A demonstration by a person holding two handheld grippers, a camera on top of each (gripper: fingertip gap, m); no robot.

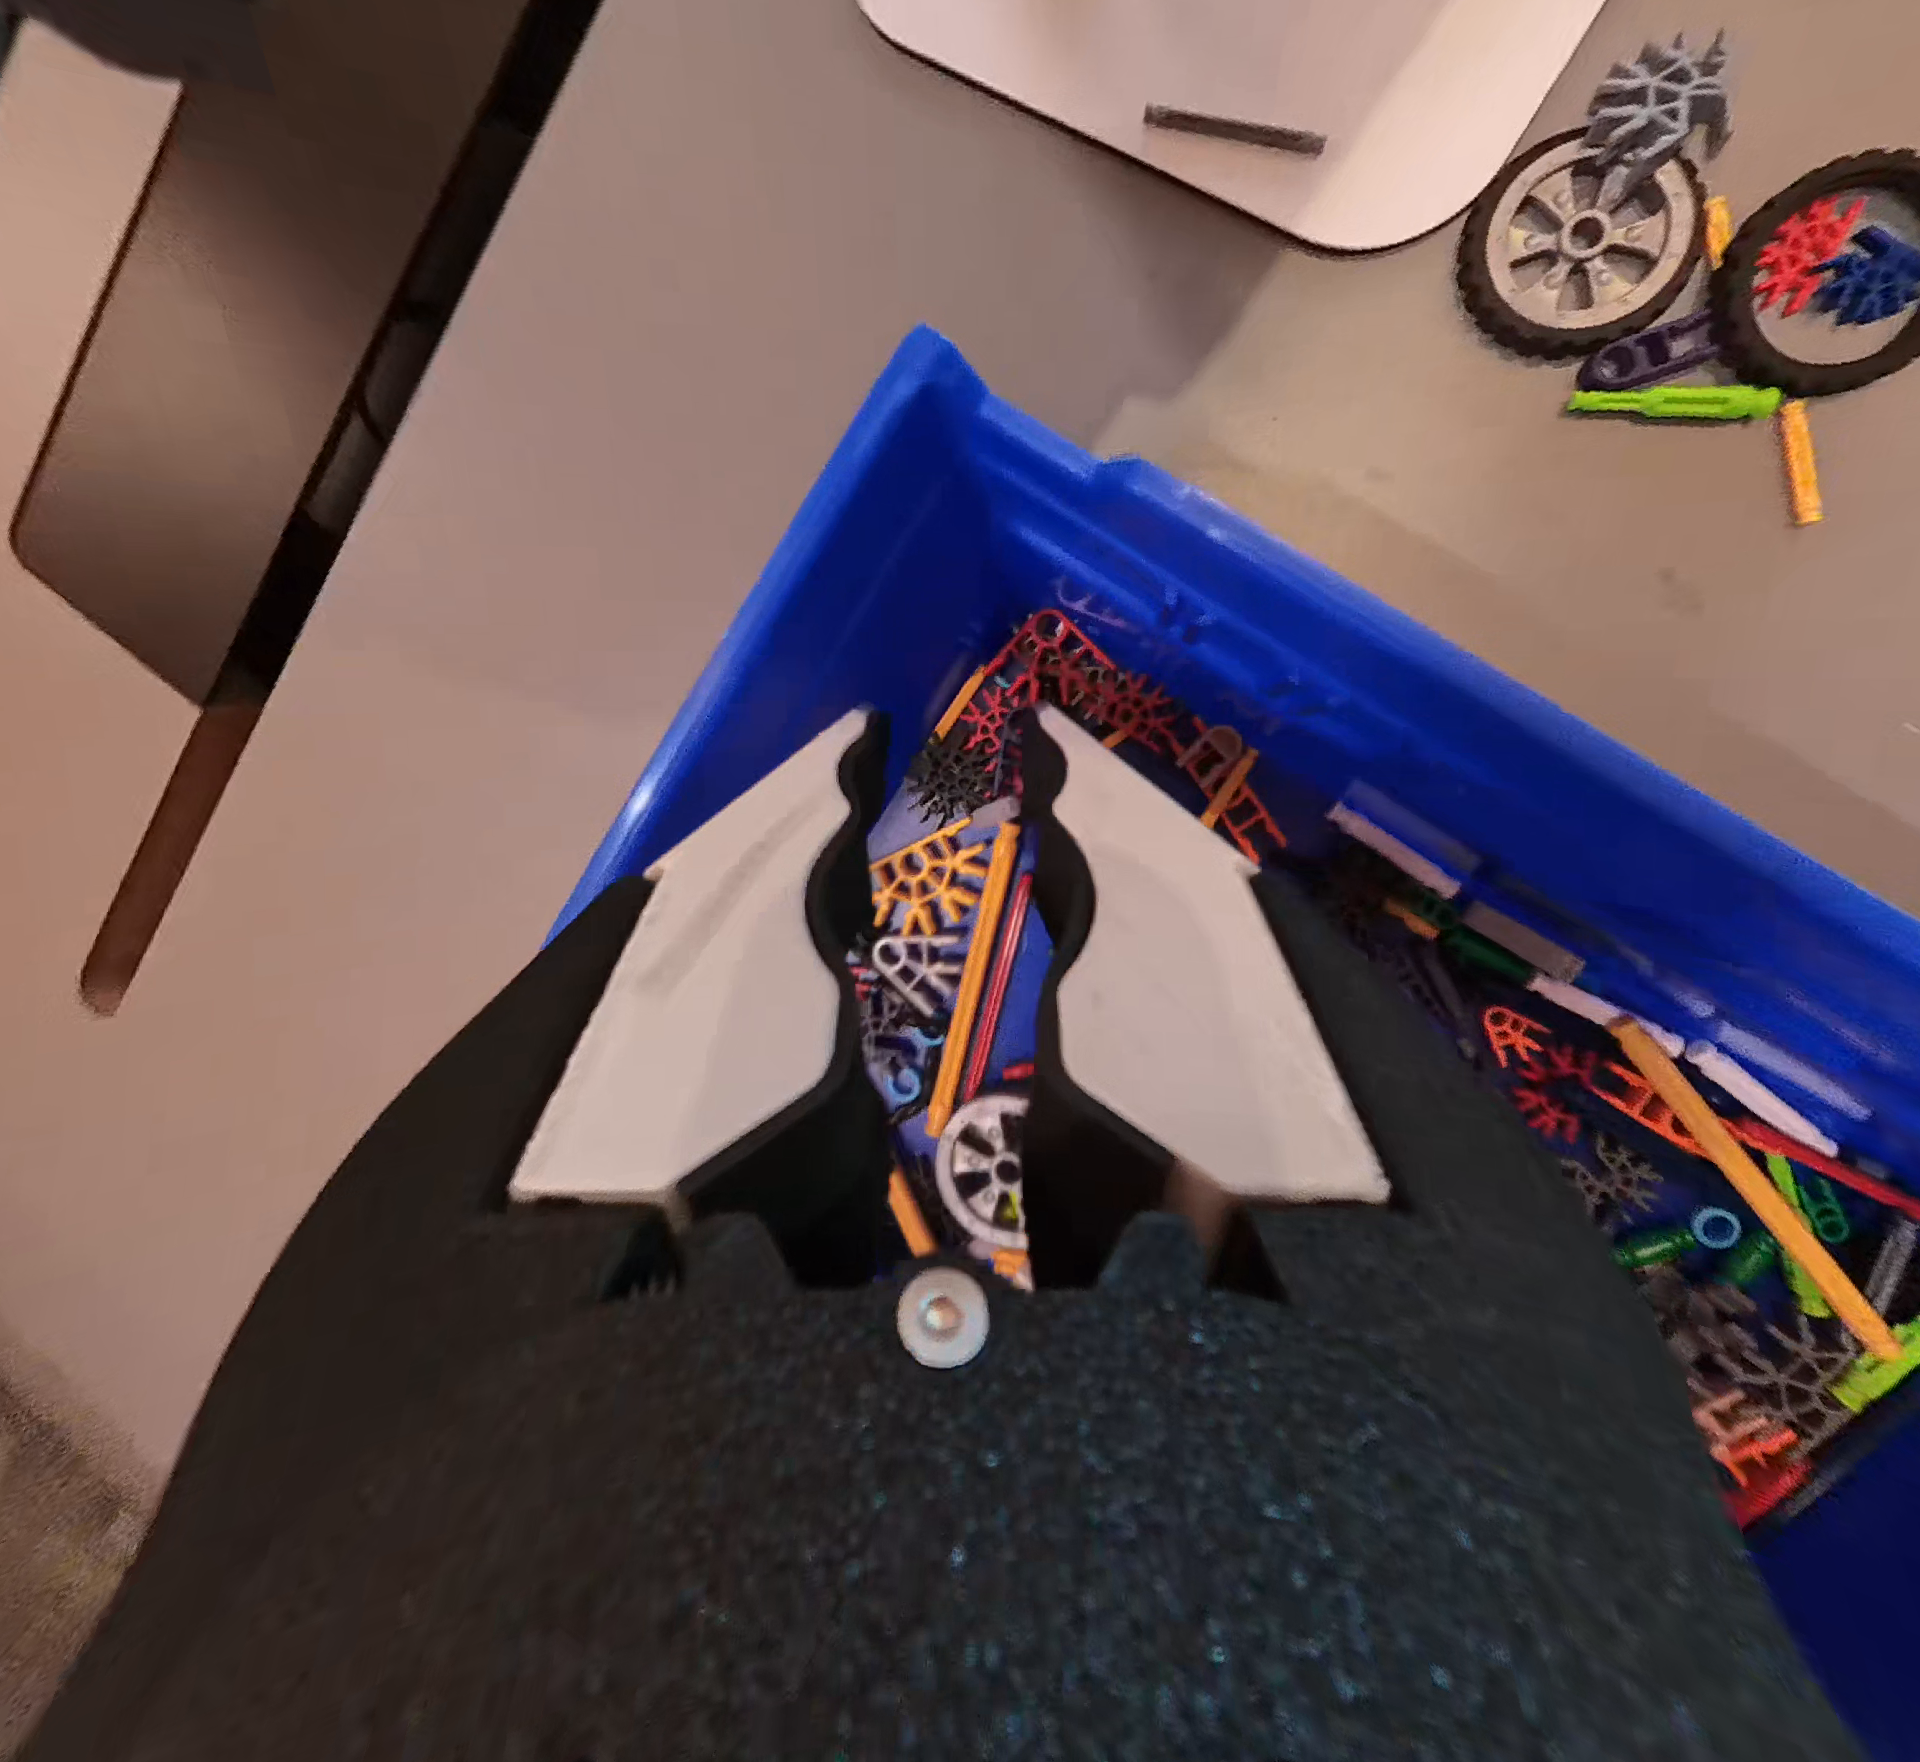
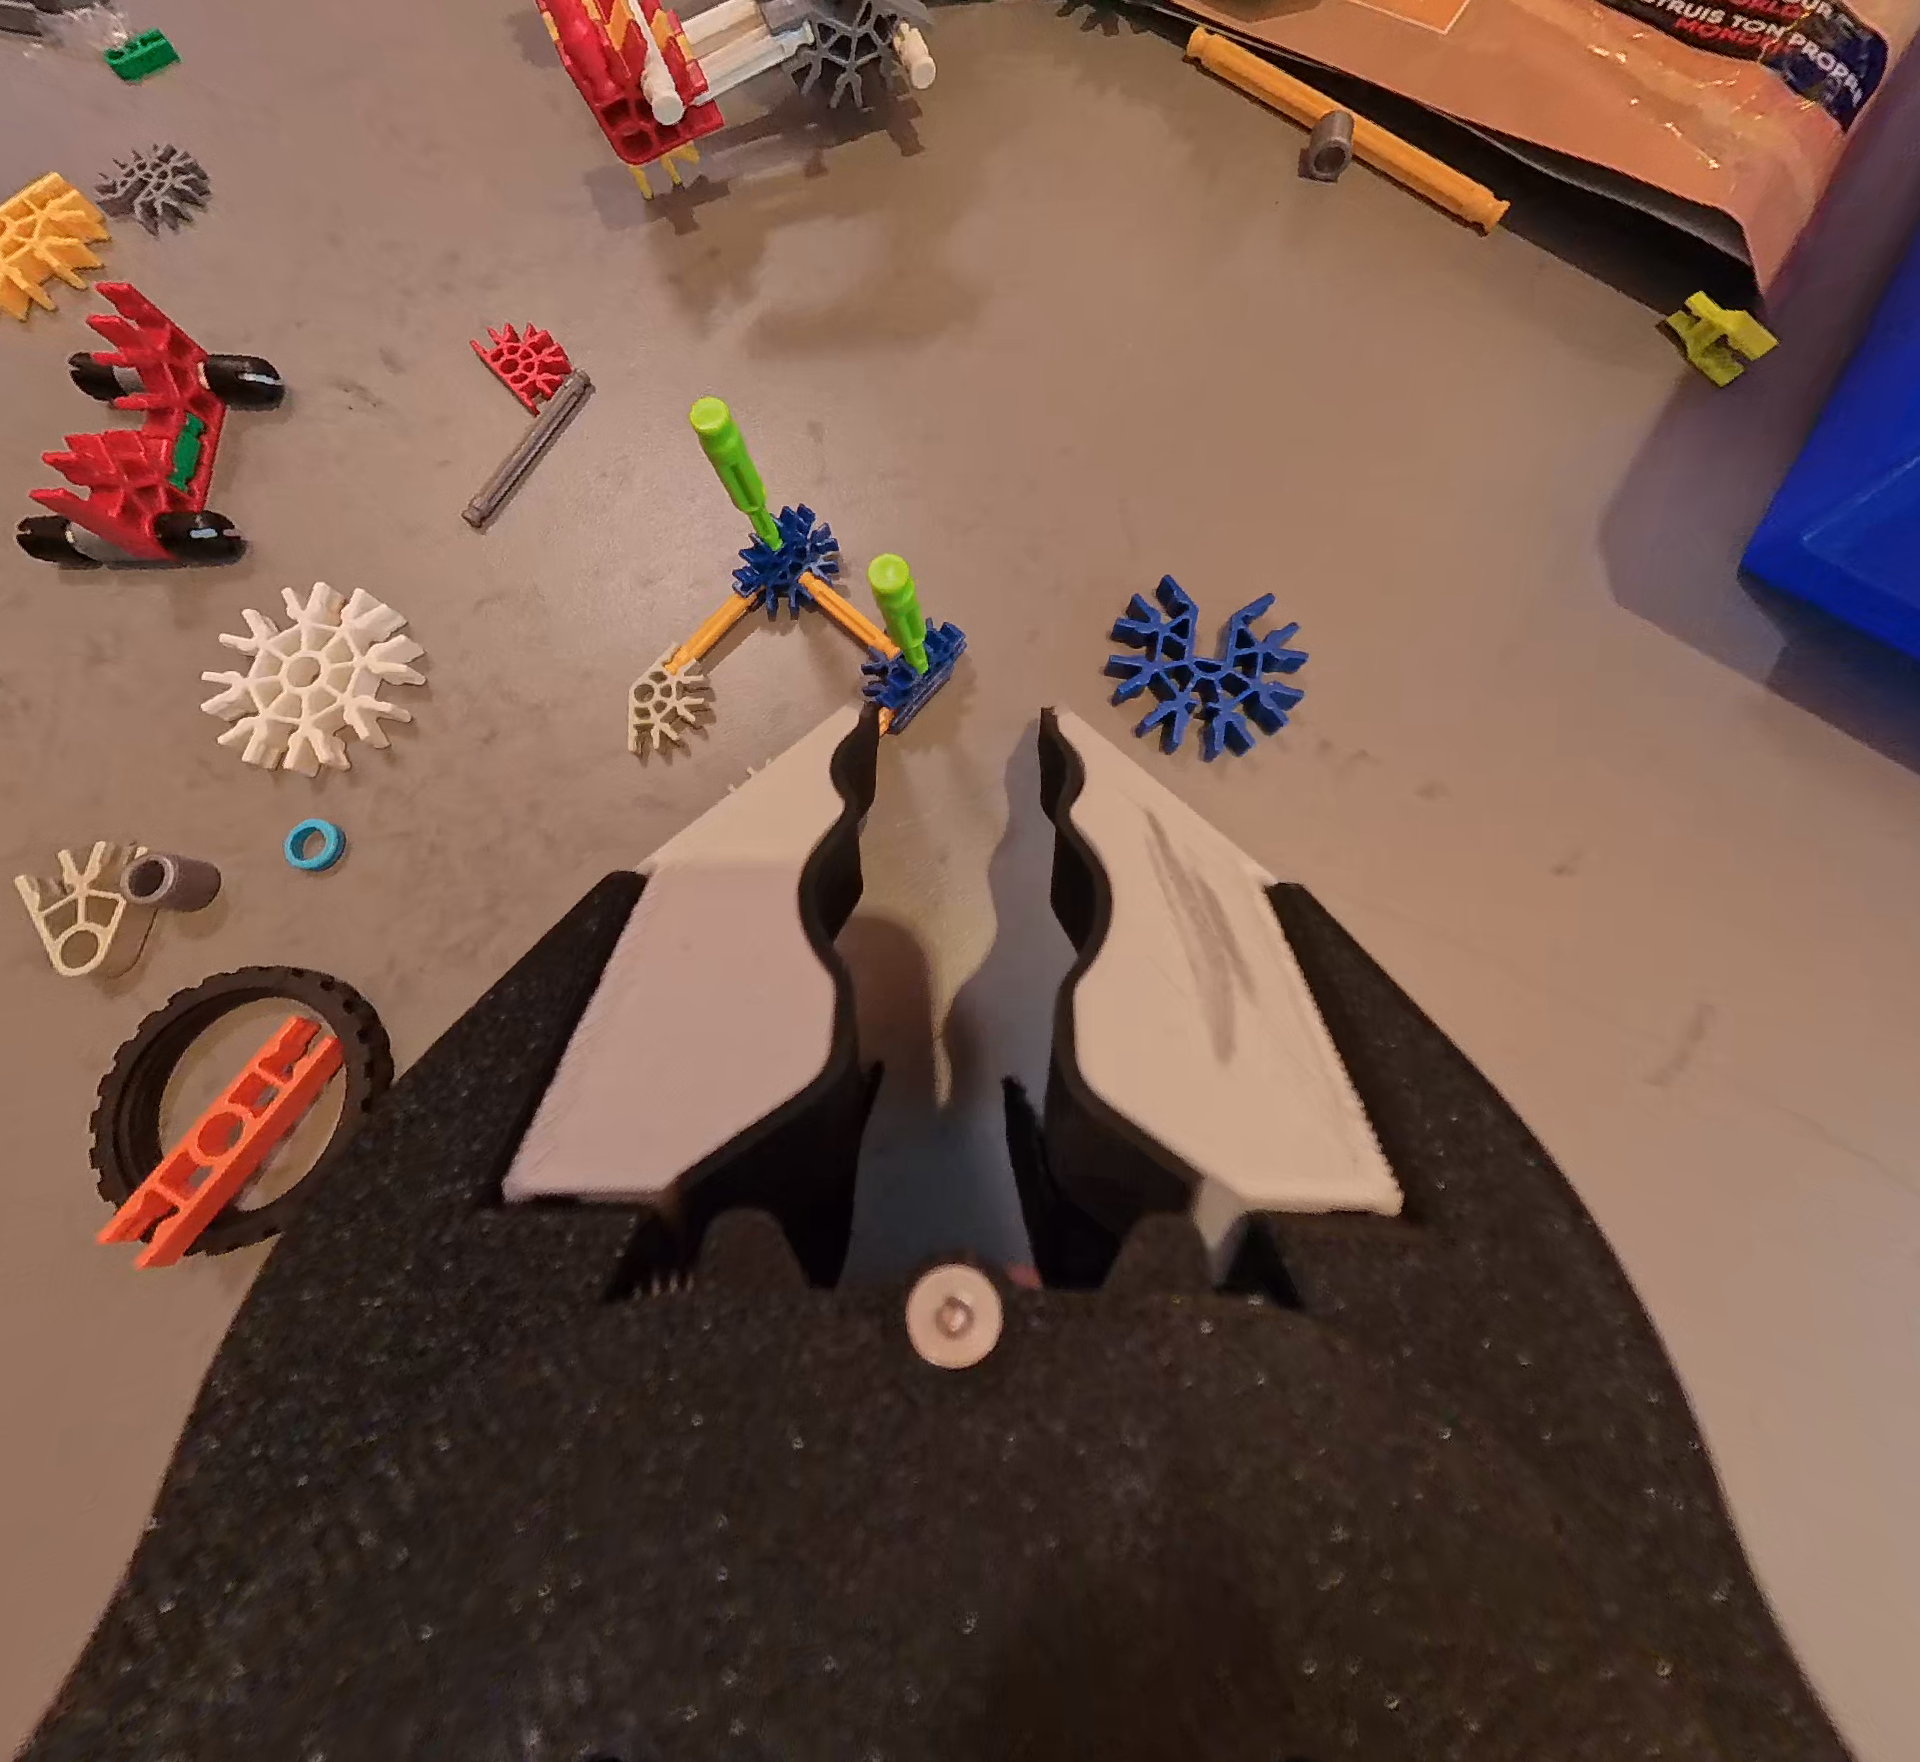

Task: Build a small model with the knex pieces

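A: Left wrist view. Left gripper [image 1: 951, 736] over corner of blue bin [image 1: 1195, 559], jaws apart w/ narrow gap, nothing held. Mixed rods & connectors [image 1: 966, 933] loose in bin below. Two wheels [image 1: 1584, 242] on table beyond.

B: Right wrist view?

A: Right gripper [image 2: 956, 725] low over grey table [image 2: 1403, 933], jaws apart, empty. Nearest: small blue-connector assembly w/ green rods [image 2: 821, 590], just beside left fingertip [image 2: 857, 730]. Flat blue connector [image 2: 1205, 668] near right tip.

B: Handling?

A: Probably light, stiff plastic; joints likely pop apart. Best taken at hub, not rods.

Printed lettering stands on the brown packaging sheet [image 2: 1621, 19]; blue bin [image 1: 1351, 632] bears faint embossed marks.
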